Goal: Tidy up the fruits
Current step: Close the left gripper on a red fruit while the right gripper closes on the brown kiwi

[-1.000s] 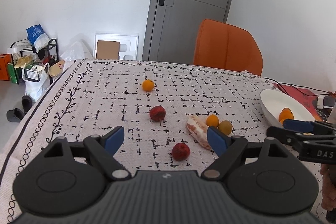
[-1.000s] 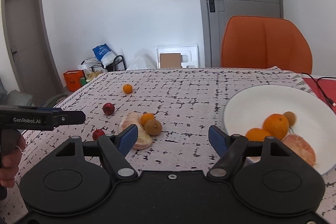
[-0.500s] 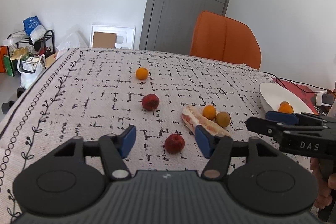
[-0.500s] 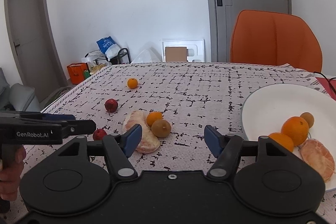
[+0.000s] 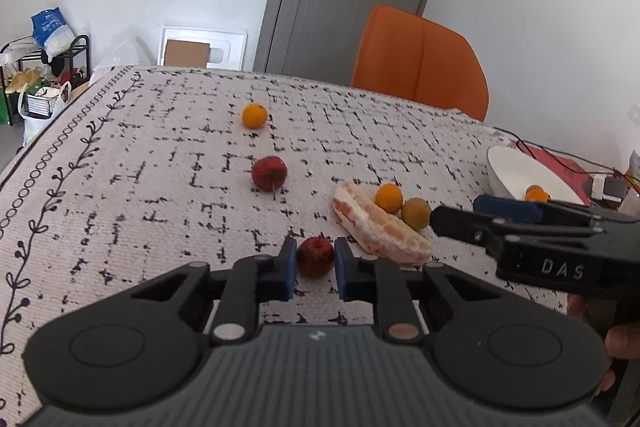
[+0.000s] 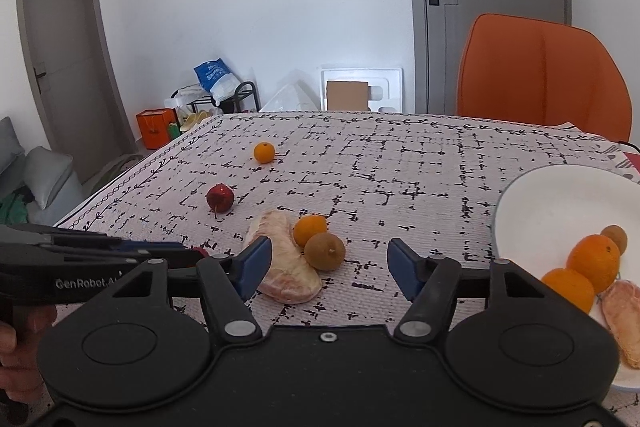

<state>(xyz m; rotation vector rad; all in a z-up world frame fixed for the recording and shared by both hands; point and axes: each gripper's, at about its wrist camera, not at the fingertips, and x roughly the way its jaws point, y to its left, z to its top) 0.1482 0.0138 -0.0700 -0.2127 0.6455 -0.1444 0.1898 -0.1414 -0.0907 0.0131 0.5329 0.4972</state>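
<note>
My left gripper (image 5: 315,269) is shut on a small red apple (image 5: 315,255) that rests on the tablecloth. A second red apple (image 5: 269,172) and a small orange (image 5: 254,115) lie farther back. A peeled pomelo piece (image 5: 380,227), an orange (image 5: 388,197) and a brown kiwi (image 5: 416,213) lie to the right. My right gripper (image 6: 330,267) is open and empty, just in front of the pomelo piece (image 6: 282,263) and kiwi (image 6: 325,245). The white plate (image 6: 532,203) at right holds oranges (image 6: 592,261), a kiwi and a pomelo piece.
An orange chair (image 6: 544,79) stands behind the table's far edge. The patterned tablecloth (image 5: 160,163) covers the table. Cables and a red item (image 5: 568,163) lie beyond the plate. Bags and a rack (image 5: 44,67) stand on the floor at left.
My left gripper has moved forward and down to the nearest red apple and its jaws have closed on it. My right gripper has shifted left toward the pomelo and stayed open.
</note>
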